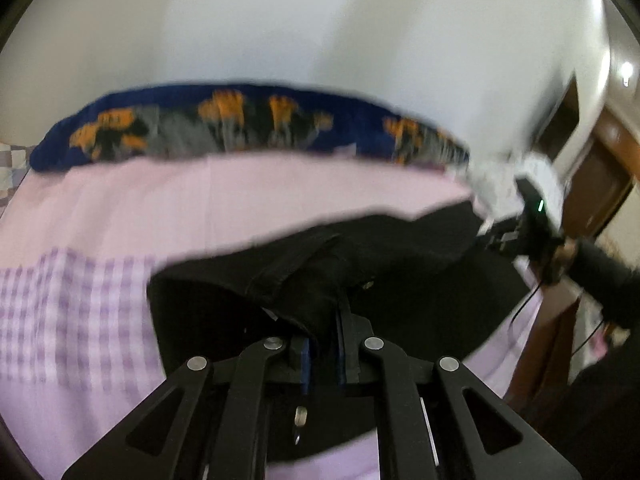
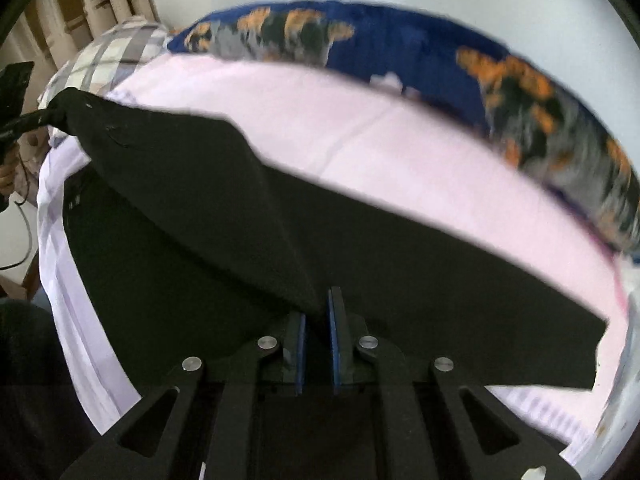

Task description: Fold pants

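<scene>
Black pants [image 1: 400, 256] are held up over a pink bedsheet [image 1: 200, 200]. My left gripper [image 1: 322, 340] is shut on the waistband end, with cloth bunched between its blue pads. My right gripper [image 2: 318, 320] is shut on the pants [image 2: 240, 208] further along, and the cloth stretches taut between the two. The right gripper also shows in the left wrist view [image 1: 496, 240] at the far right. The left gripper shows in the right wrist view [image 2: 36, 120] at the far left, clamped on the cloth's corner. A loose pant end [image 2: 540, 344] lies to the right.
A blue blanket [image 1: 248, 124] with orange and grey print lies along the bed's far side against a white wall. A checked pillow [image 2: 116, 52] sits at the bed's far left. A wooden door frame [image 1: 600, 168] stands to the right.
</scene>
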